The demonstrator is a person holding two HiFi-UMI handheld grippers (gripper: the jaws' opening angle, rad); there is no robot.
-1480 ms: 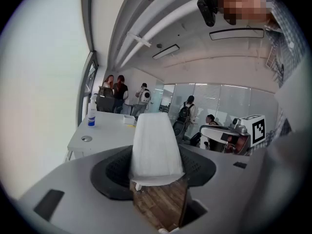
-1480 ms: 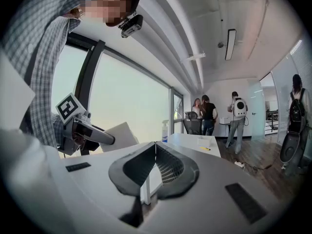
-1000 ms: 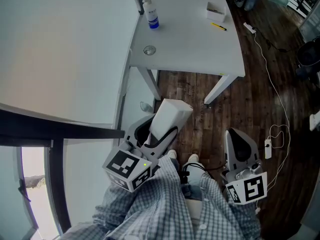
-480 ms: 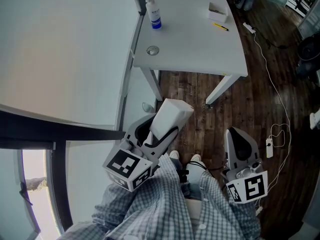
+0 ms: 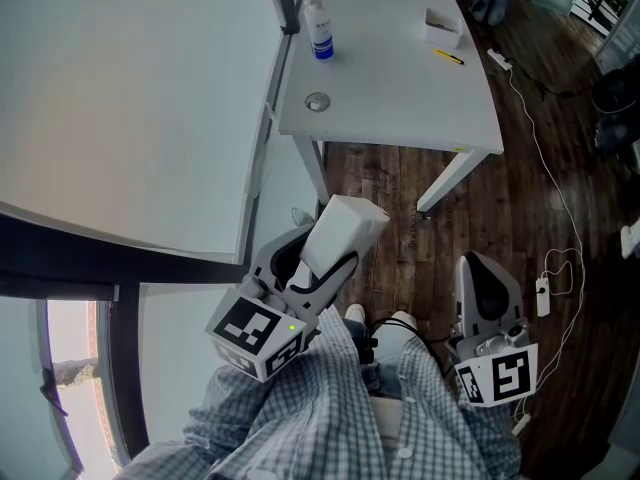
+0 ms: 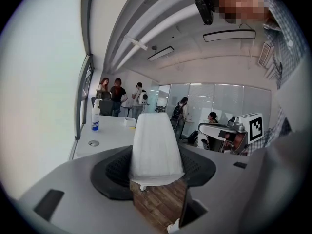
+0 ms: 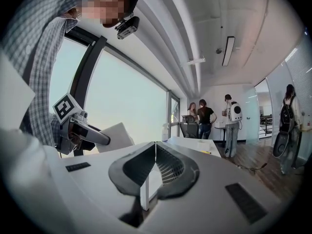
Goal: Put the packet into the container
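**Packet held in the left gripper, still short of the desk**

The left gripper point(image 5: 322, 260) has its fingers point(image 6: 113, 168) clamped on a white packet point(image 5: 345, 230). The packet sticks up and forward from them, in the air above the wooden floor point(image 5: 400, 208) and short of the near edge of the white desk point(image 5: 400, 98). The grip matches a second ago: the packet has not slipped or tilted.

The only change is that the desk has slid slightly to the right in the head view. The person seems to be shifting position a little, carrying both grippers along. The right gripper point(image 5: 484, 268) hangs beside the person's leg, its fingers pressed together with nothing between them.

A small white open box point(image 5: 441, 24), probably the container, sits near the desk's far right corner, with a yellow pen point(image 5: 449, 57) just beside it. A spray bottle point(image 5: 319, 30) stands near the far left corner. The carry looks barely advanced, as the packet is well apart from the box and its release is not yet due.
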